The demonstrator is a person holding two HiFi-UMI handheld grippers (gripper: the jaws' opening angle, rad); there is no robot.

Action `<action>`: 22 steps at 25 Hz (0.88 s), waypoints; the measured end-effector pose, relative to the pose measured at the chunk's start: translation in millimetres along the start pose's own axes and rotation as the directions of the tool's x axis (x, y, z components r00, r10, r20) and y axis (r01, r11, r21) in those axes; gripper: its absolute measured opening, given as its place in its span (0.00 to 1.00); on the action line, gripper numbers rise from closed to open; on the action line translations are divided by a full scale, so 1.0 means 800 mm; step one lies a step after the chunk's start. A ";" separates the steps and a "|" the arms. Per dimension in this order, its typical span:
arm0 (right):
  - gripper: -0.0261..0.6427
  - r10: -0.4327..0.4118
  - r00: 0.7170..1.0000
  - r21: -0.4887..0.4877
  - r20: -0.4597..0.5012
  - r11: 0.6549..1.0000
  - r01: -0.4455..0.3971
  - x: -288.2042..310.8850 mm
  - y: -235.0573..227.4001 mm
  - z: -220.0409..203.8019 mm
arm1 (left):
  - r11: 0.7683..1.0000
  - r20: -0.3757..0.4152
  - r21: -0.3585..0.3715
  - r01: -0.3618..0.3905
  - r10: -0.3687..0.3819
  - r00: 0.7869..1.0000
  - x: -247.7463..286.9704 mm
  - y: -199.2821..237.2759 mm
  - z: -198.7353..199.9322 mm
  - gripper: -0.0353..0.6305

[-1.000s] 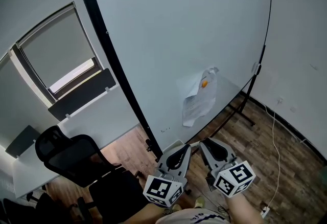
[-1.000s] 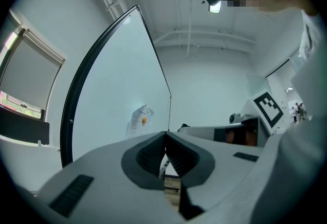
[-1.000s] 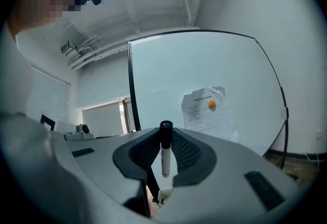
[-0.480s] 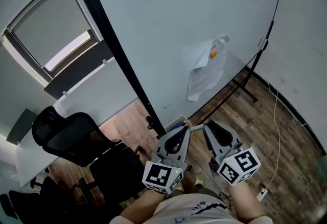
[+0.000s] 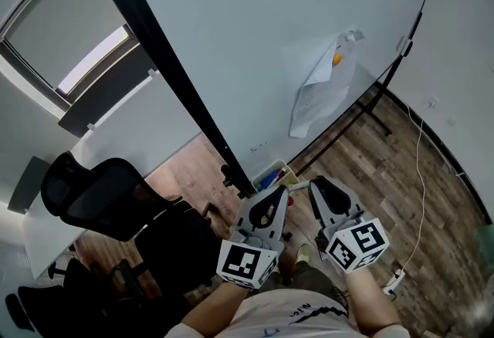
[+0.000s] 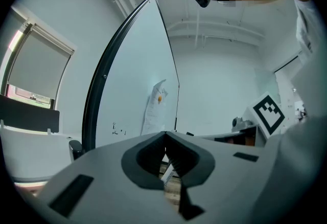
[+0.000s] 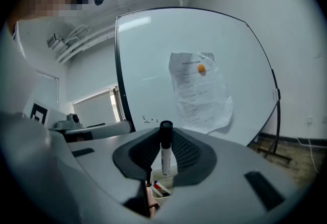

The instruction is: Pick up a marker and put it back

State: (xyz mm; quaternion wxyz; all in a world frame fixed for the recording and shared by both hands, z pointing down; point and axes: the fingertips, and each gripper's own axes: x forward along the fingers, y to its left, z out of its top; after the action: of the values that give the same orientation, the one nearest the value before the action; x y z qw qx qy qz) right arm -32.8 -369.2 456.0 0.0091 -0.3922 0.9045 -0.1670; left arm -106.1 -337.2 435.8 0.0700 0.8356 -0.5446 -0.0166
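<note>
My right gripper (image 5: 315,187) is shut on a white marker with a black cap (image 7: 165,147), which stands upright between the pads (image 7: 185,150). Just past and below the jaws a small white marker box (image 7: 159,183) holds red and blue markers. In the head view that box (image 5: 272,174) hangs at the foot of the whiteboard (image 5: 255,28), right in front of both grippers. My left gripper (image 5: 272,194) is beside the right one, its jaws together at the tips (image 6: 165,136) with nothing in them.
A sheet of paper (image 5: 320,89) hangs on the whiteboard under an orange magnet. A black office chair (image 5: 100,194) stands to the left. The board's stand (image 5: 378,101), a white cable and a power strip (image 5: 397,278) lie on the wooden floor to the right.
Both grippers have sunk along the whiteboard. The marker box has come into view just ahead of them. The marker has stayed in the right jaws.
</note>
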 end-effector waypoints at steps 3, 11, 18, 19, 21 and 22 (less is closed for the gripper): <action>0.15 -0.014 1.000 0.010 -0.017 1.000 0.015 0.012 -0.008 -0.024 | 1.000 -0.010 0.001 0.000 0.000 1.000 0.000 0.008 -0.011 0.07; 0.15 -0.048 0.997 0.030 -0.058 0.998 0.050 0.037 -0.024 -0.092 | 1.000 -0.018 0.015 0.021 -0.021 1.000 -0.005 0.022 -0.043 0.07; 0.15 -0.061 0.995 0.030 -0.080 0.997 0.064 0.058 -0.039 -0.143 | 1.000 0.020 0.010 0.026 -0.026 0.999 0.001 0.032 -0.060 0.07; 0.15 -0.064 0.995 0.028 -0.082 0.997 0.066 0.061 -0.040 -0.149 | 1.000 0.020 0.011 0.026 -0.027 0.999 0.001 0.034 -0.065 0.07; 0.15 -0.063 0.995 0.022 -0.081 0.998 0.065 0.067 -0.041 -0.162 | 1.000 0.018 0.011 0.026 -0.026 0.999 0.001 0.037 -0.075 0.07; 0.15 -0.062 0.995 0.021 -0.082 0.998 0.064 0.070 -0.042 -0.169 | 1.000 0.018 0.011 0.026 -0.026 1.000 0.001 0.038 -0.079 0.07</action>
State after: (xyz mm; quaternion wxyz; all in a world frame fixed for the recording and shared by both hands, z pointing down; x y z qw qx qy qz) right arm -67.6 -390.7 600.8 -0.0282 -0.4133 0.8893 -0.1935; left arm -126.7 -343.8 502.6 0.0604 0.8428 -0.5344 -0.0220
